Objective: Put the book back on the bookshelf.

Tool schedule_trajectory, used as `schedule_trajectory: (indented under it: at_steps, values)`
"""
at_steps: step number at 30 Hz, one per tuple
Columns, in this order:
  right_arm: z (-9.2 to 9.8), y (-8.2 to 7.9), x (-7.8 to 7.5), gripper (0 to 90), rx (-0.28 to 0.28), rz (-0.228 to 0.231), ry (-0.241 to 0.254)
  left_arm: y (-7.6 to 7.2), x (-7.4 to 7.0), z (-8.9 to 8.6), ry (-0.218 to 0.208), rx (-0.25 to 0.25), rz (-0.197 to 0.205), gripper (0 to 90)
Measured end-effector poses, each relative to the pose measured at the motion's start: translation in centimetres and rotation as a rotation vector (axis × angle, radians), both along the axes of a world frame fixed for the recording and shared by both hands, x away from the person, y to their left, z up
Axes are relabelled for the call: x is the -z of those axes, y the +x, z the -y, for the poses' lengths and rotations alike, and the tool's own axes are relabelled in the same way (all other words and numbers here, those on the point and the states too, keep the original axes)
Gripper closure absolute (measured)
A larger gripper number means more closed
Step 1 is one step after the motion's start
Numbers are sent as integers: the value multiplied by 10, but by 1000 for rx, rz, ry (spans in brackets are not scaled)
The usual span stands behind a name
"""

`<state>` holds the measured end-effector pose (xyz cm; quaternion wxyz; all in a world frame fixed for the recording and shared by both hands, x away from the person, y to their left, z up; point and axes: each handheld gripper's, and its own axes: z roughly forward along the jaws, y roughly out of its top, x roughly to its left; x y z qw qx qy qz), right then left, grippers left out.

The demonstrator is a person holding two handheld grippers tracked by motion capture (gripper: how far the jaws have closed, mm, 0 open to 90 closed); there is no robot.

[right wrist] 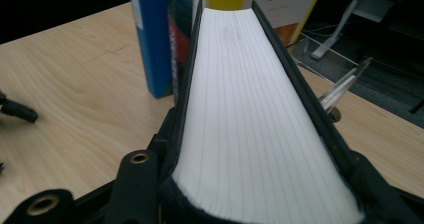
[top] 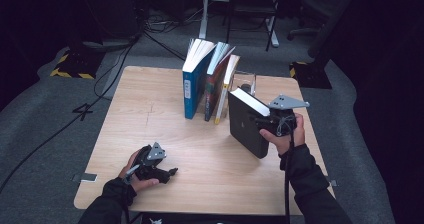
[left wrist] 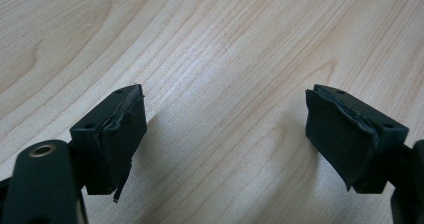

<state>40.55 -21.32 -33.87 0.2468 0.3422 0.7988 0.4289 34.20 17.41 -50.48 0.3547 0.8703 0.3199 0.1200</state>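
Observation:
My right gripper (top: 267,120) is shut on a thick black book (top: 246,124), held tilted above the right part of the wooden table (top: 150,119). In the right gripper view the black book's white page block (right wrist: 250,124) runs between the two jaws, which clamp its covers. Three books stand upright at the back: a blue book (top: 192,81), a dark multicoloured book (top: 215,81) and a yellow-spined book (top: 227,86). The black book hangs just right of them. My left gripper (top: 167,173) rests low near the front left, open, and bare wood lies between its pads (left wrist: 120,134).
A clear bookend (top: 245,81) stands behind the held book. Cables, chair legs and a yellow-black striped base lie on the grey floor beyond the table's far edge. A small grey object (top: 89,177) sits at the table's left front edge.

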Motion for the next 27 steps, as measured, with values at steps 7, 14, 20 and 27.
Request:
schedule_trajectory:
  at_steps: [7,14,20,27]
  values:
    - [3,19,-3,534,84,25,67,0,0,0,-1,1,0,169]
    - [-5,35,-1,535,140,29,99,0,0,1,-2,2,-1,169]
    - [-14,53,-3,534,209,55,109,0,0,1,-1,5,-1,169]
    - [-17,76,-2,534,264,57,139,0,0,1,1,11,2,171]
